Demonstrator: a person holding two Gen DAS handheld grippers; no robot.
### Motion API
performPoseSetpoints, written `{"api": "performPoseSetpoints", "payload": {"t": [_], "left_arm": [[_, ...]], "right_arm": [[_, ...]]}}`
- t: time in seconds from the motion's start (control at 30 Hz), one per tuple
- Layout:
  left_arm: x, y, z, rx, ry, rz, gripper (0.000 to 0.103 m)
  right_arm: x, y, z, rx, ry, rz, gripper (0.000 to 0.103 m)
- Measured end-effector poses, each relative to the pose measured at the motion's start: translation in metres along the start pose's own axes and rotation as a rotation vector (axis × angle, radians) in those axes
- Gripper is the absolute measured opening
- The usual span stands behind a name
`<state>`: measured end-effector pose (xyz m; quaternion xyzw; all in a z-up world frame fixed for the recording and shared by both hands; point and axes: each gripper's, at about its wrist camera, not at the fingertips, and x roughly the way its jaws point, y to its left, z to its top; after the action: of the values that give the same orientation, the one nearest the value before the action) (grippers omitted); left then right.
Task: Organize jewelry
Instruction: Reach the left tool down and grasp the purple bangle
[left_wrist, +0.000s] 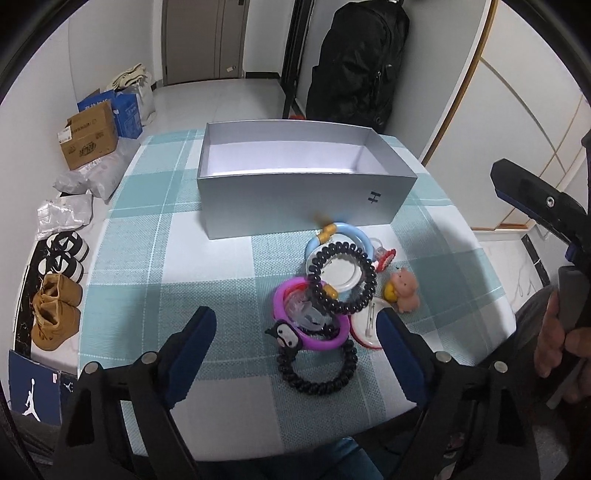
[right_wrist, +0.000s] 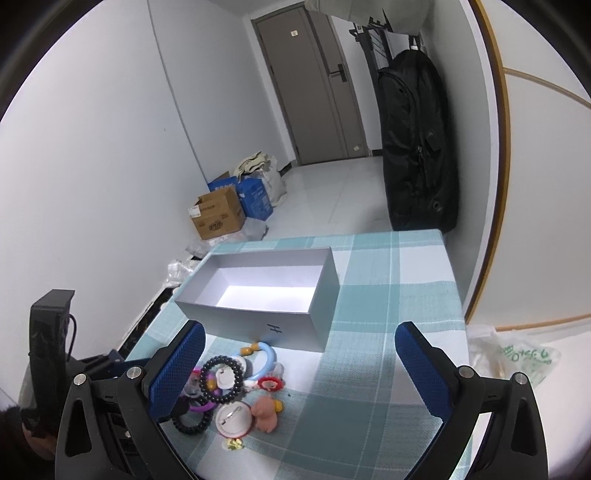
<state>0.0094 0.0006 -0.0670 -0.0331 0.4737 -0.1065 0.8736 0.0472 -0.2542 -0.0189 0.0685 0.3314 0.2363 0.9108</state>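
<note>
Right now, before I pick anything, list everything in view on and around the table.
box: 1, silver, open, nothing visible inside, far side of table
table: 1, teal-and-white check cloth
black coil ties: 2, one on top of the pile, one at its near edge
purple ring: 1, with black-and-white charm, near side of pile
blue ring: 1, light blue, nearest the box
badge: 1, white, pin side up
bear: 1, pink, right of pile
cardboard box: 1, brown, floor on the left
shoes: tan pair; black-and-white pair beyond it, floor
black bag: 1, beyond the table
left gripper: open, at the pile
right gripper: open, above the pile
</note>
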Motion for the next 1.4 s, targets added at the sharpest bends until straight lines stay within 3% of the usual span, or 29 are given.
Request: {"api": "performPoseSetpoints", "payload": {"t": [0.13, 0.23, 0.33, 0.5, 0.63, 1.1, 1.13, 1.17, 1.4], "left_arm": [[0.001, -0.007, 0.008, 0.049, -0.033, 0.007, 0.083], [0.008, -0.013, 0.008, 0.096, -0.012, 0.017, 0.083], [0.007, -0.008, 0.002, 0.075, 0.006, -0.007, 0.081], [0.008, -0.002, -0.001, 0.090, 0.013, 0.016, 0.077], [0.016, -0.003, -0.001, 0.115, 0.042, 0.019, 0.061], [0.021, -0.023, -0.009, 0.336, 0.062, 0.063, 0.061], [0.020, -0.024, -0.009, 0.346, 0.059, 0.065, 0.059], [0.019, -0.024, -0.008, 0.355, 0.056, 0.065, 0.050], [0.017, -0.024, -0.006, 0.353, 0.061, 0.047, 0.046]], "right_arm": [[0.003, -0.004, 0.000, 0.024, 0.010, 0.008, 0.103], [0.005, -0.006, 0.001, 0.035, 0.017, 0.010, 0.103], [0.008, -0.008, 0.000, 0.029, 0.040, 0.013, 0.103], [0.012, -0.010, 0.000, 0.044, 0.055, 0.030, 0.103], [0.015, -0.007, 0.000, 0.038, 0.063, 0.045, 0.103], [0.014, -0.010, 0.003, 0.058, 0.059, 0.067, 0.103], [0.014, -0.011, 0.003, 0.061, 0.059, 0.068, 0.103], [0.014, -0.011, 0.003, 0.065, 0.058, 0.071, 0.103], [0.012, -0.011, 0.001, 0.063, 0.060, 0.069, 0.103]]}}
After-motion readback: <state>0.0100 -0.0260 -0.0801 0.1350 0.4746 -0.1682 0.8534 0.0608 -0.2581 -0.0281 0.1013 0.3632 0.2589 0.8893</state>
